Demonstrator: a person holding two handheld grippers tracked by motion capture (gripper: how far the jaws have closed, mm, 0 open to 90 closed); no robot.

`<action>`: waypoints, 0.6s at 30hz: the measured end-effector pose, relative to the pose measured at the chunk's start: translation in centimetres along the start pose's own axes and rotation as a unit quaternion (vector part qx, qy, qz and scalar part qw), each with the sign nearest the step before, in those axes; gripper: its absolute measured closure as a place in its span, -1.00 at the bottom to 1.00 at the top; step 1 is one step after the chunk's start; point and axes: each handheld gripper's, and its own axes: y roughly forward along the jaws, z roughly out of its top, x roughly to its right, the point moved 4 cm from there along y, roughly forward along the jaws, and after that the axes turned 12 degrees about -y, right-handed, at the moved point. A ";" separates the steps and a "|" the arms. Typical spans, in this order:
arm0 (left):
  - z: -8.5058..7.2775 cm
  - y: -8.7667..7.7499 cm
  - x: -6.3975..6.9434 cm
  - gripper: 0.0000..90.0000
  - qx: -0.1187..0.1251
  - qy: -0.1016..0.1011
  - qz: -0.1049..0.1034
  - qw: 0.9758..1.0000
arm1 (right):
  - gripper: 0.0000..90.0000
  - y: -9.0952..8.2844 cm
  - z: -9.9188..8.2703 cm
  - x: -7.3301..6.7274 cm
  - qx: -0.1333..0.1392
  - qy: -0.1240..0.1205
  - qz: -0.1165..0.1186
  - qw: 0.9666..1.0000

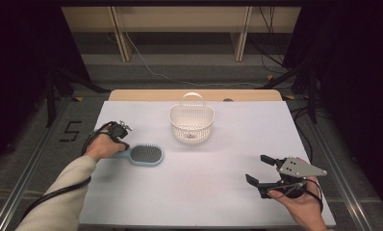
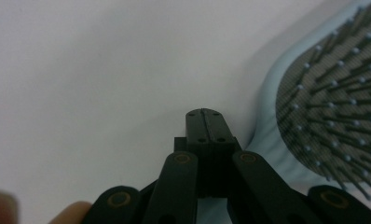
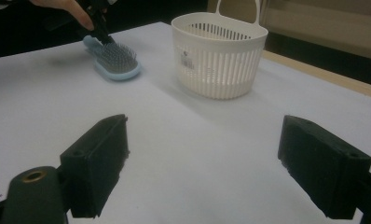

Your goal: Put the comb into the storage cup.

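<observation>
1. Table (image 1: 218, 192): a white sheet is spread over it, and a strip of bare wood is seen along the far edge.

2. Basket (image 1: 192, 123): a white slotted basket with an upright loop handle is stood at the middle of the far half of the sheet. A small label is seen on its wall in the right gripper view (image 3: 219, 60).

3. Brush (image 1: 146, 154): a pale blue hairbrush is laid flat, bristles up, left of centre and nearer than the basket, well apart from it. Its handle is pointed toward the left hand (image 1: 103, 145). In the left gripper view its bristled pad (image 2: 342, 102) is seen at the right, just beside the jaws.

4. Left gripper (image 2: 207, 122): its jaws are seen pressed together with no gap at the tips. They are lowered at the handle end of the brush, against the pale blue edge; whether the handle is pinched between them cannot be told, since that part is hidden under the jaws. In the high view the gripper (image 1: 123, 143) is mostly covered by the hand, and a black cable is trailed back along the sleeve.

5. Right gripper (image 1: 261, 170): it is held at the near right of the sheet, its grey plate uppermost. Its jaws are spread wide and nothing is held between them; in its own view bare sheet is seen between the two black pads (image 3: 99, 158).
</observation>
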 end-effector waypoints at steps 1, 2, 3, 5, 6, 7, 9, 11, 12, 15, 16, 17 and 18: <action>-0.4 -0.2 0.1 1.00 -0.002 -0.005 -0.003 1.000 | -0.63 0.0 0.0 0.0 0.000 0.000 0.001 1.000; -0.9 -0.4 0.3 1.00 -0.005 -0.008 -0.007 1.000 | -0.63 0.0 0.0 0.0 0.000 0.000 0.000 1.000; -1.3 -0.6 0.5 1.00 -0.008 -0.011 -0.011 1.000 | -0.63 0.0 0.0 0.0 -0.001 -0.001 0.000 1.000; -2.2 -1.0 0.9 1.00 -0.012 -0.019 -0.020 1.000 | -0.63 0.1 0.0 0.0 -0.002 -0.001 0.001 1.000; -2.2 -1.0 0.9 1.00 -0.012 -0.019 -0.020 1.000 | -0.63 0.1 0.0 0.0 -0.002 -0.001 0.001 1.000; -3.1 -1.4 1.4 1.00 -0.016 -0.025 -0.037 0.999 | -0.63 0.1 0.1 0.0 -0.002 -0.002 0.001 1.000; -3.5 -1.7 1.7 1.00 -0.018 -0.031 -0.043 0.998 | -0.63 0.1 0.1 0.0 -0.002 -0.002 0.002 1.000; -4.7 -2.3 2.5 1.00 -0.024 -0.042 -0.069 0.996 | -0.63 0.2 0.1 0.0 -0.002 -0.003 0.002 1.000; -5.1 -2.4 2.9 1.00 -0.023 -0.043 -0.076 0.996 | -0.63 0.2 0.1 0.0 -0.002 -0.003 0.003 1.000; -6.0 -2.8 4.0 1.00 -0.019 -0.041 -0.088 0.995 | -0.63 0.2 0.2 -0.1 -0.002 -0.002 0.004 1.000; -6.3 -2.9 4.3 1.00 -0.021 -0.036 -0.088 0.995 | -0.63 0.2 0.2 -0.1 -0.002 -0.003 0.004 1.000; -6.3 -2.9 4.3 1.00 -0.021 -0.036 -0.088 0.995 | -0.63 0.3 0.2 -0.1 -0.003 -0.003 0.004 1.000; -6.5 -3.0 4.7 1.00 -0.023 -0.030 -0.088 0.995 | -0.63 0.3 0.2 -0.1 -0.002 -0.003 0.005 1.000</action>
